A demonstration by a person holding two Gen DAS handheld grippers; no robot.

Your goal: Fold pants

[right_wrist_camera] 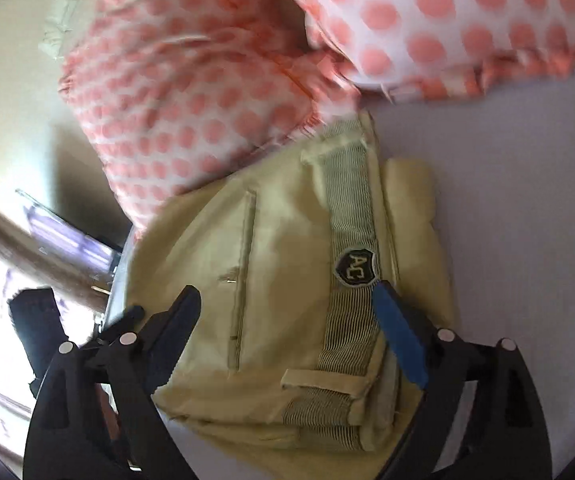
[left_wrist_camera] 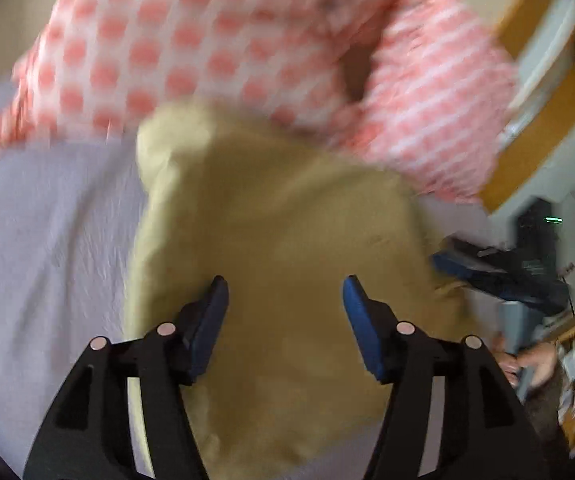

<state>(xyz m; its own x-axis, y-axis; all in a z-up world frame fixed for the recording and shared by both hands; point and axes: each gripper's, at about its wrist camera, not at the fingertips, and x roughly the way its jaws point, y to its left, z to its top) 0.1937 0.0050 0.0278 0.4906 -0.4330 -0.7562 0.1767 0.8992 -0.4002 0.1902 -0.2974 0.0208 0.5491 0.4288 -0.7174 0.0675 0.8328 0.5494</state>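
Observation:
Khaki pants [left_wrist_camera: 275, 240] lie folded in a compact bundle on a pale lilac bed sheet [left_wrist_camera: 47, 248]. In the right wrist view the pants [right_wrist_camera: 279, 280] show a striped waistband with a black "AC" badge [right_wrist_camera: 354, 267] and a back pocket seam. My left gripper [left_wrist_camera: 285, 300] is open, hovering over the plain end of the bundle, holding nothing. My right gripper [right_wrist_camera: 287, 316] is open, its fingers spread either side of the waistband end, holding nothing. The other gripper [left_wrist_camera: 499, 276] shows at the right of the left wrist view.
Two pillows with pink dots on white [left_wrist_camera: 207, 48] [right_wrist_camera: 191, 120] rest against the far end of the pants. The bed edge, a wooden shelf [left_wrist_camera: 543, 136] and room clutter lie to the right in the left wrist view. The sheet [right_wrist_camera: 527, 200] stretches beside the pants.

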